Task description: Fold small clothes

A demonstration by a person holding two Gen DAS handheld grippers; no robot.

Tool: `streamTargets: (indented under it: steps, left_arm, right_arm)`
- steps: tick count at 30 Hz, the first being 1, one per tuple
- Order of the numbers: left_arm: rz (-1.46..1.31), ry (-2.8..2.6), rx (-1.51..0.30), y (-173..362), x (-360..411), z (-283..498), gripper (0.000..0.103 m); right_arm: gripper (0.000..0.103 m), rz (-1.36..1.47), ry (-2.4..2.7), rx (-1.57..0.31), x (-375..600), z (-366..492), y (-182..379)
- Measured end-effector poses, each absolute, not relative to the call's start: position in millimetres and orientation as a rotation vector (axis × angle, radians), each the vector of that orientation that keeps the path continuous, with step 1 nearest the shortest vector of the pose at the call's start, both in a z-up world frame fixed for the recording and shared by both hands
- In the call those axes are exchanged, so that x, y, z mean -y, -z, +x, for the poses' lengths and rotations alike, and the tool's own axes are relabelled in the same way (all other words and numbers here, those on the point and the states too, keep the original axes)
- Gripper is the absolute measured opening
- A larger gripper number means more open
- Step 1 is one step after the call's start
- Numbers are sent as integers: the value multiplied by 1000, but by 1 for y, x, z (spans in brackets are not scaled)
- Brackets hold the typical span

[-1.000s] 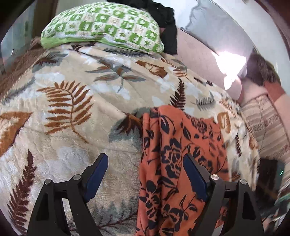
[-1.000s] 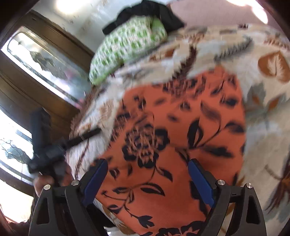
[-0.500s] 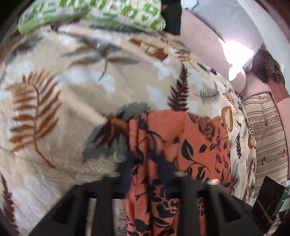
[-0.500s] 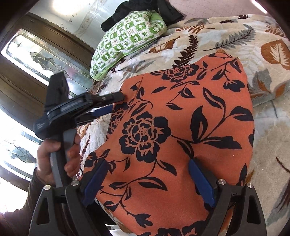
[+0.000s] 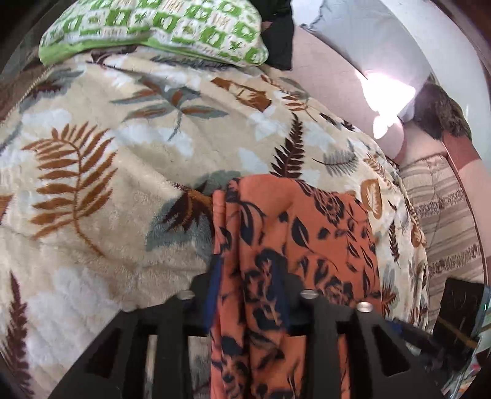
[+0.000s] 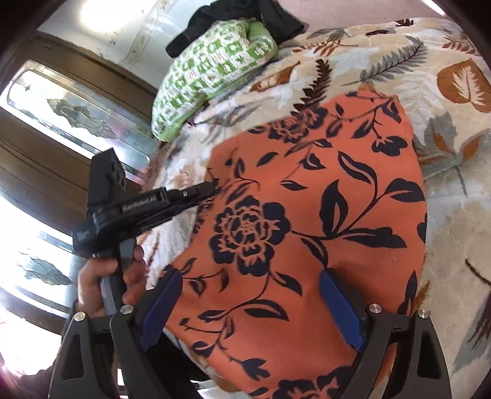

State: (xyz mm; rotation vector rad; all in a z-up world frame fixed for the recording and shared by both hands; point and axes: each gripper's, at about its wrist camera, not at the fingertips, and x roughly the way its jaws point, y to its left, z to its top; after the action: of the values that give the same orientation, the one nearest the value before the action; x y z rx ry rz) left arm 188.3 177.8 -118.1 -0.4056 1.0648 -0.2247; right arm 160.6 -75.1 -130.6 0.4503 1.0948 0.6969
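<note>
An orange cloth with black flowers (image 6: 322, 214) lies spread on a leaf-patterned blanket (image 6: 454, 92) on a bed. My left gripper (image 5: 248, 288) is shut on the cloth's bunched left edge (image 5: 245, 245). In the right wrist view, the left gripper (image 6: 208, 188) reaches in from the left, pinching that edge. My right gripper (image 6: 254, 304) is open and empty, its blue pads either side of the cloth's near part, just above it.
A green and white checked pillow (image 5: 159, 27) and a black garment (image 5: 279, 33) lie at the head of the bed. A striped cover (image 5: 442, 214) lies to the right of the bed. A dark wooden window frame (image 6: 70, 129) stands to the left.
My left gripper went from open beside the cloth's left edge to shut on it, bunching the fabric. My right gripper stayed open over the cloth.
</note>
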Motion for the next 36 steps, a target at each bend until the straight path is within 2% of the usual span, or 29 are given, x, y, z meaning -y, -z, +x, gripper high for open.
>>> streamTargets:
  steps: [1, 6, 7, 8, 10, 11, 19, 24, 34, 36]
  left_arm:
    - [-393, 223, -1049, 113, -177, 179, 52]
    - [-389, 286, -1050, 114, -166, 152, 52]
    - [-384, 281, -1074, 120, -164, 152, 48]
    - [-373, 263, -1091, 126, -164, 152, 24]
    - [-378, 250, -1121, 138, -165, 153, 10]
    - [-397, 240, -1124, 141, -170, 153, 9]
    - [-440, 220, -1109, 149, -177, 145, 8]
    - [-421, 206, -1106, 139, -171, 143, 9]
    - [-300, 165, -1035, 98, -148, 100, 9]
    - [-299, 143, -1040, 98, -148, 89, 13]
  right_arm:
    - [92, 456, -685, -1084, 78, 158, 127]
    - [92, 509, -668, -1045, 92, 153, 119]
    - [92, 512, -668, -1048, 93, 153, 118]
    - [92, 512, -667, -1050, 92, 153, 118]
    - [92, 506, -666, -1054, 92, 152, 118]
    - [92, 504, -670, -1055, 92, 151, 117]
    - [92, 505, -679, -1062, 91, 154, 118]
    - [92, 548, -675, -1166, 85, 169, 147]
    - [92, 580, -655, -1079, 96, 176, 120]
    - [92, 599, -618, -1086, 99, 184, 128]
